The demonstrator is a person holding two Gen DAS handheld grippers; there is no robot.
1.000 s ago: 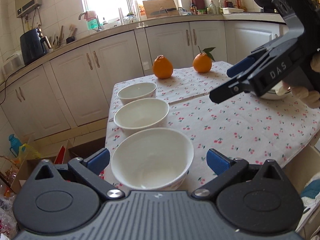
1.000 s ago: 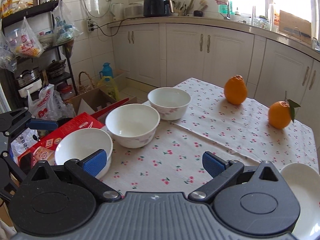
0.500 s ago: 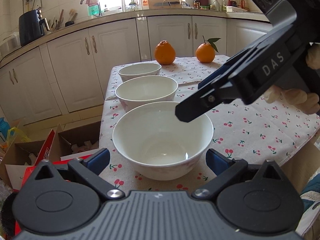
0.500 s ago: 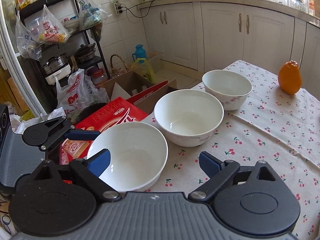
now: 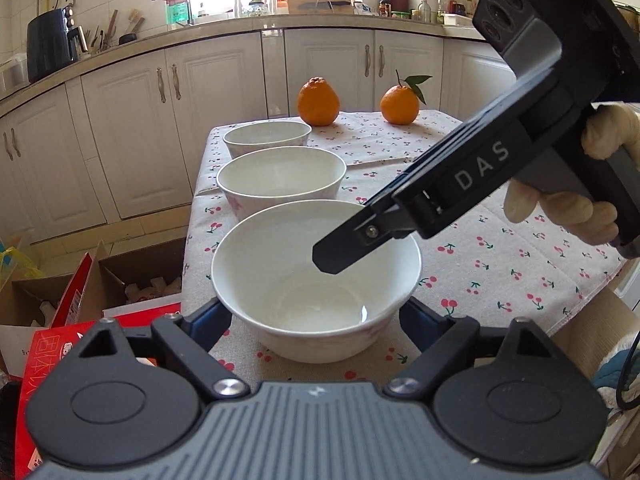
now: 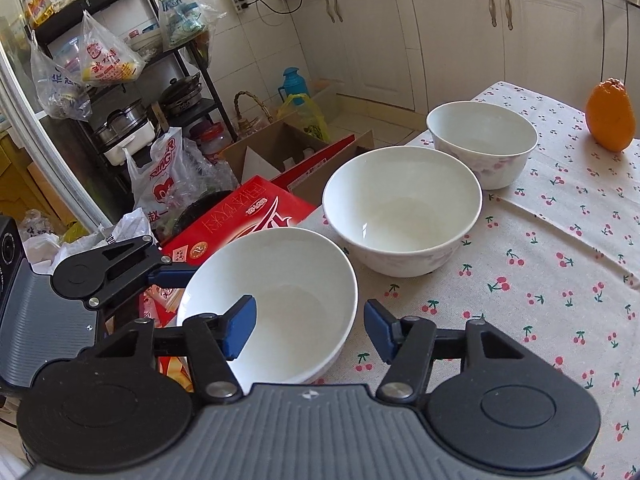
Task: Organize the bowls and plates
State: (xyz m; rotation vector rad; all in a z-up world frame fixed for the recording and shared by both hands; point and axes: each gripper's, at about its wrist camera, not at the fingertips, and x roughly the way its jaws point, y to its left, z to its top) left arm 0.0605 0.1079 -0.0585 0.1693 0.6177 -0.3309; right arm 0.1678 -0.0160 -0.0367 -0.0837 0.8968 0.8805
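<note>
Bowls stand in a row along the desk [image 5: 500,240] edge; both tongs have just been closing on the nearest bowl [image 5: 316,280], left tongs [image 5: 316,322] straddling its body, right tongs [image 6: 308,330] astride its rim, neither visibly gripping, presumably for a shared lift.

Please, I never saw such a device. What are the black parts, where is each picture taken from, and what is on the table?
A person, not a robot, holds two hand tools, each ending in a two-finger claw. Each picture comes from a camera on one tool, looking along its fingers. On the cherry-print tablecloth stand white ceramic bowls in a row, the near bowl, middle bowl and far bowl, and two oranges. The left claw flanks the near bowl; the right claw straddles its rim without touching. Both have just been closing.
</note>
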